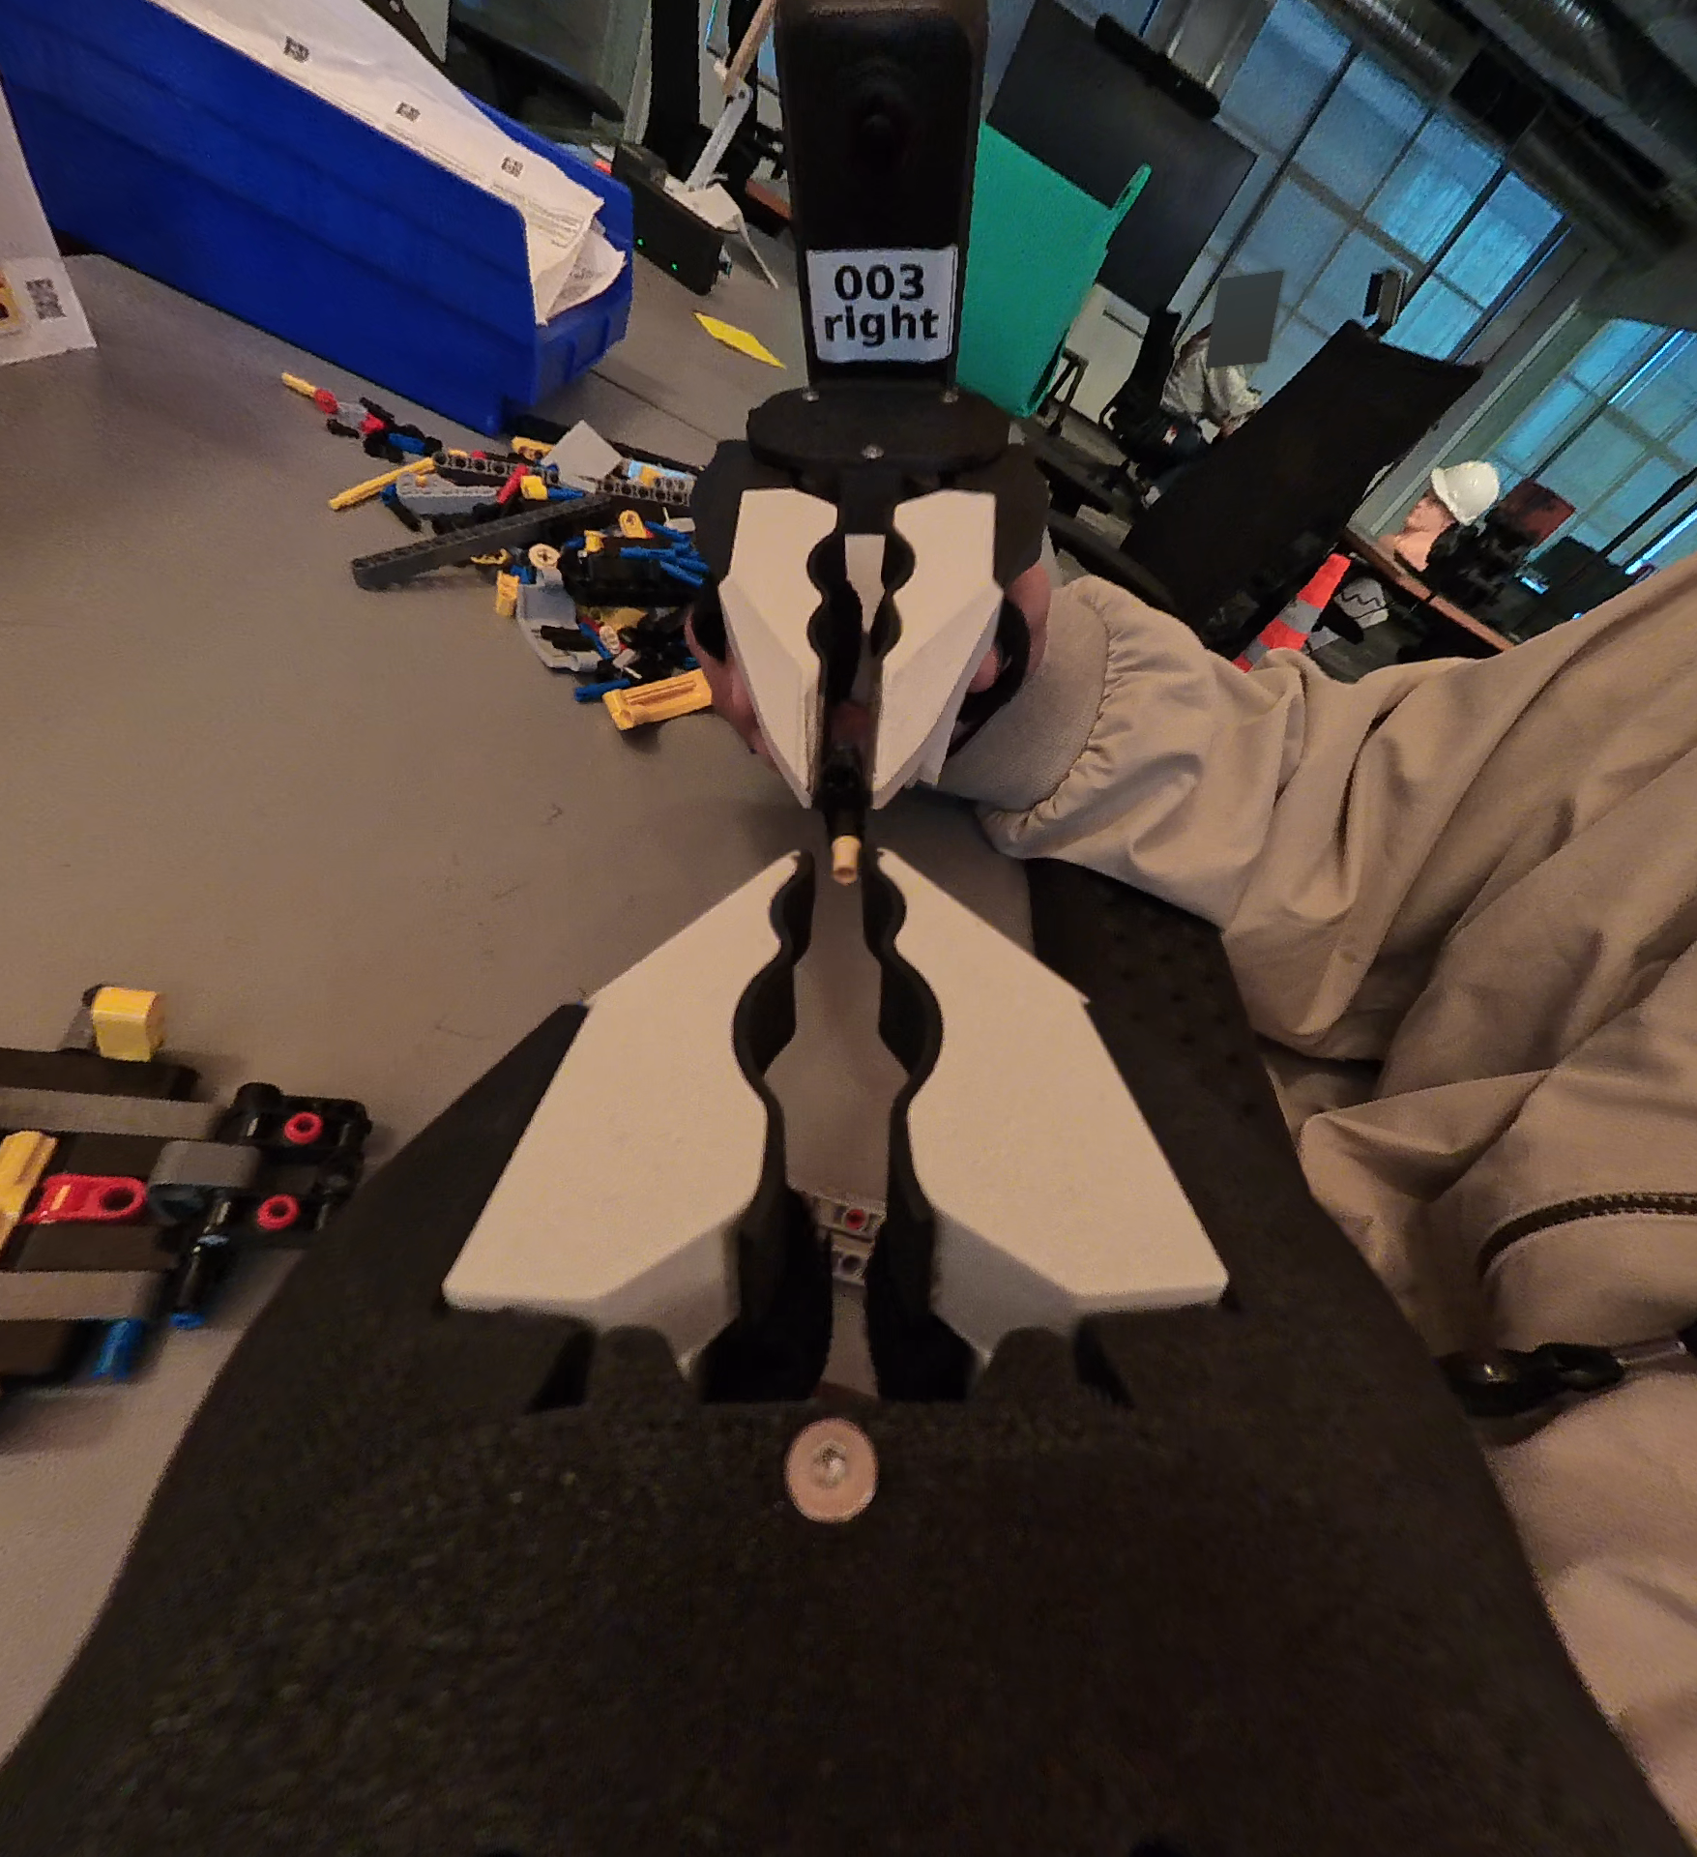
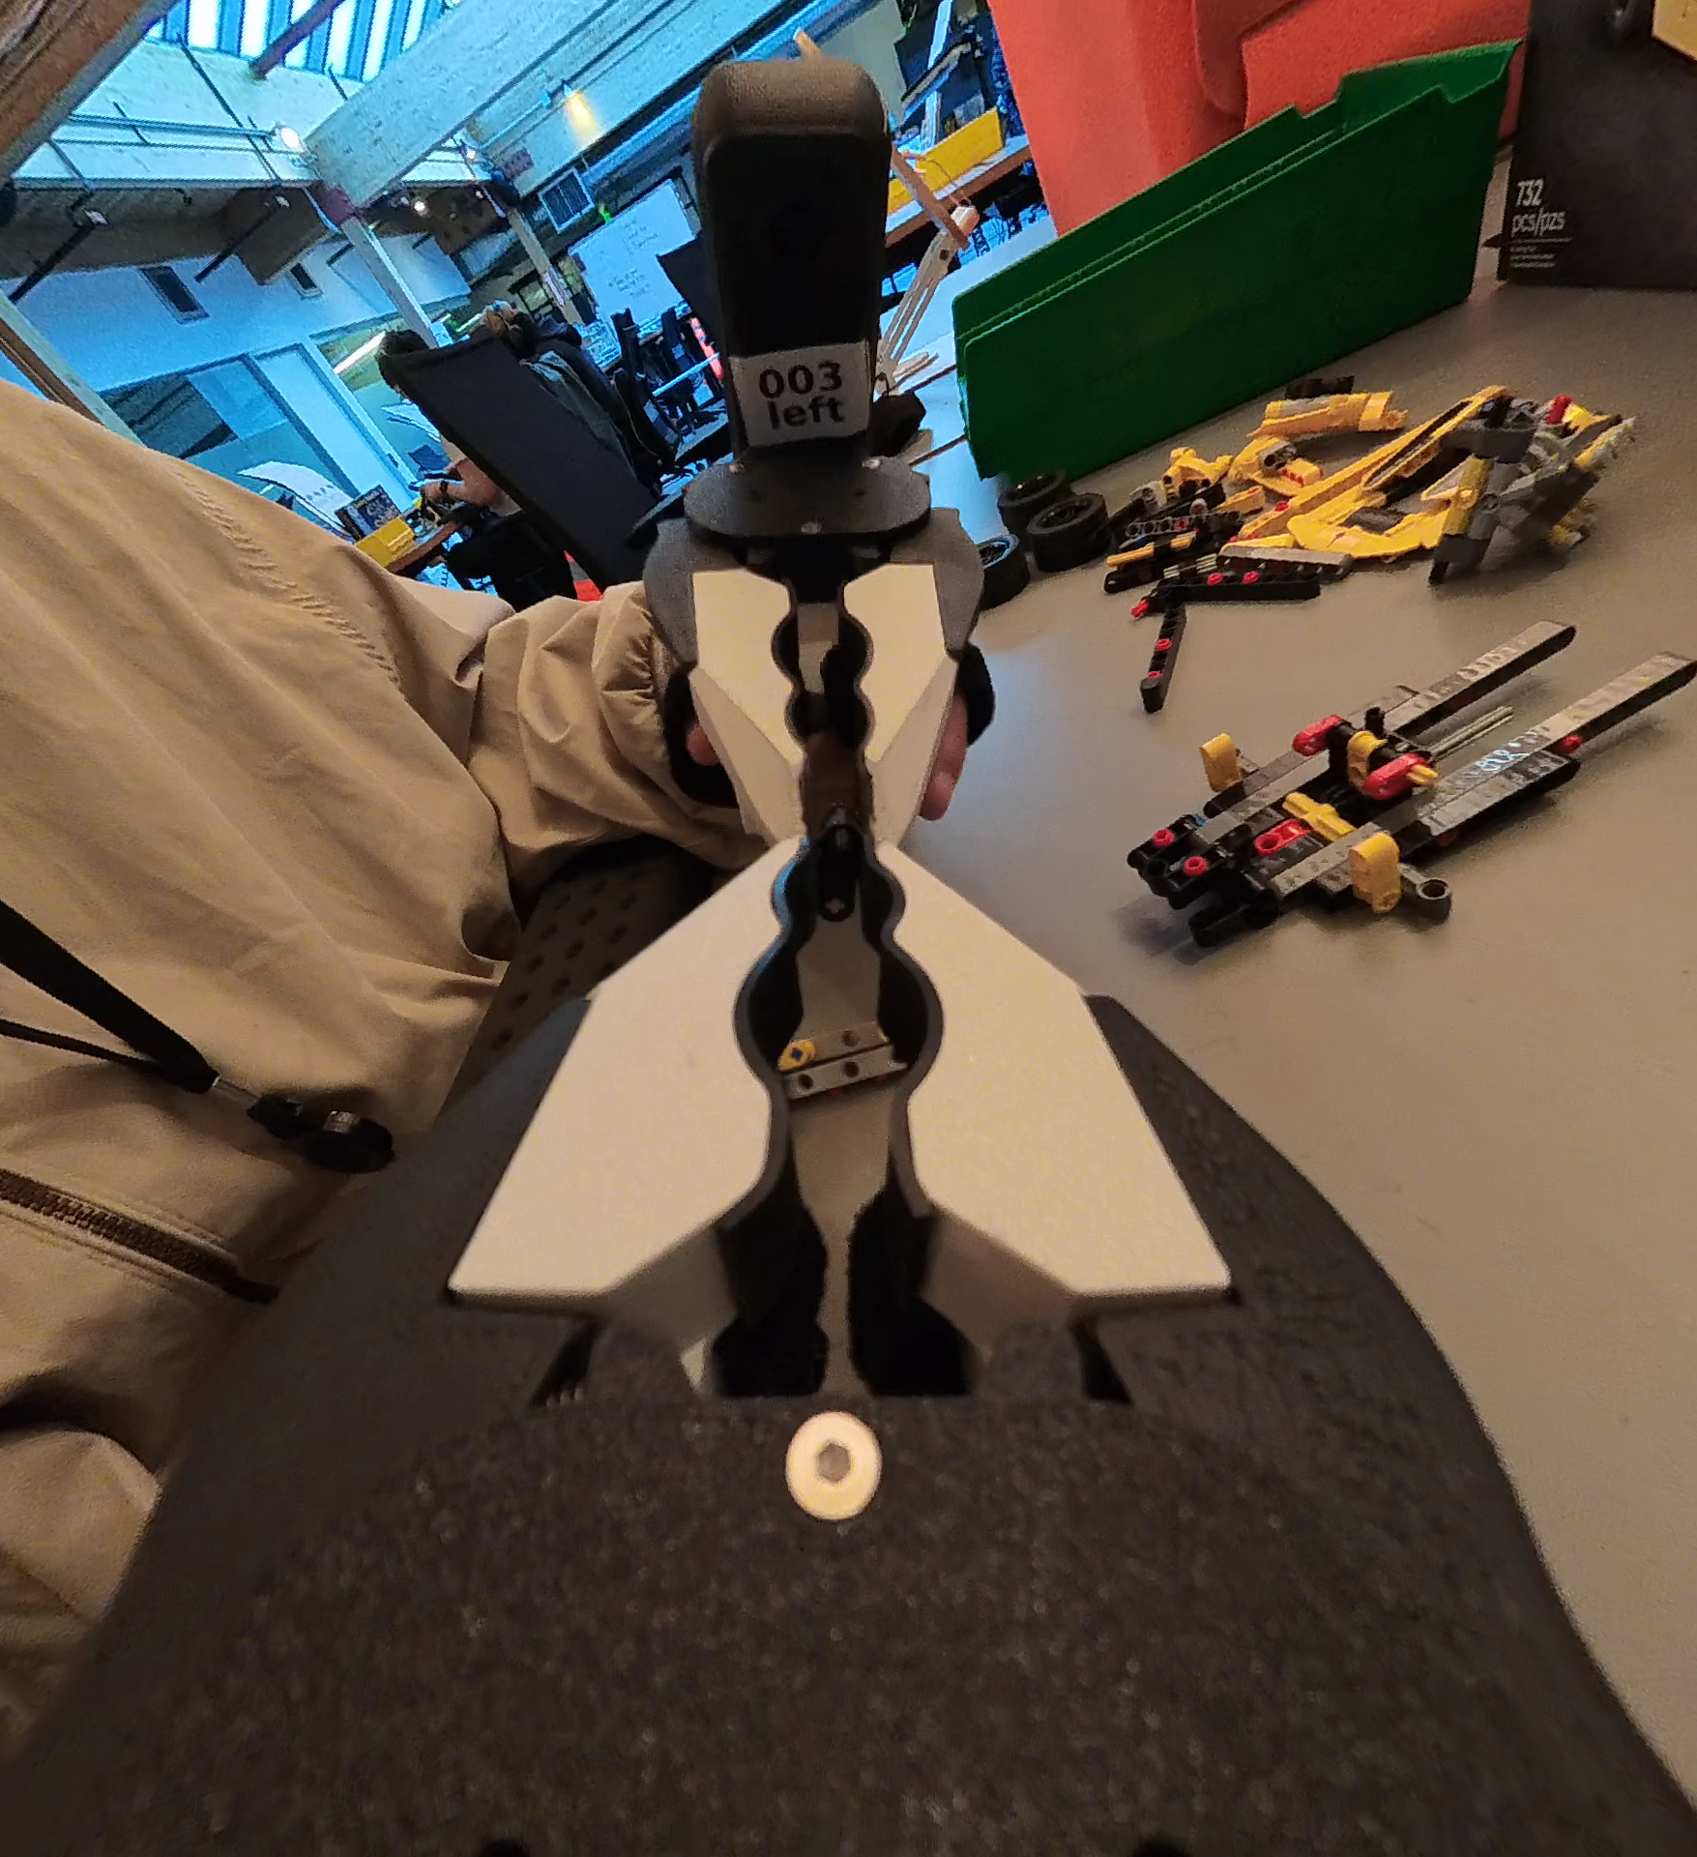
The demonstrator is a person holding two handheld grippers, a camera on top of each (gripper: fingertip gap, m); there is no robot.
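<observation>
The two grippers face each other tip to tip above the grey table (image 1: 342,854). My right gripper (image 1: 842,799) is shut on a small black pin (image 1: 844,854) whose tan end sticks out of its tips. My left gripper (image 1: 843,876) stands slightly open, and the tan end sits at its mouth with table showing on both sides. In the right wrist view the black pin (image 2: 838,866) lies between the tips of the right gripper (image 2: 836,854), with the left gripper (image 2: 834,819) just beyond. A small grey beam piece (image 2: 839,1067) shows through the jaw gap below.
A blue bin (image 1: 322,231) holds papers, with a pile of loose pieces (image 1: 573,573) in front and a partial assembly (image 1: 70,1196) at left. A green bin (image 2: 1226,271), yellow model part (image 2: 1376,482), wheels (image 2: 1055,518) and black beam assembly (image 2: 1376,804) lie right. Beige sleeves (image 1: 1376,824) flank the grippers. Less than 4 cm separates the two grippers' tips.
</observation>
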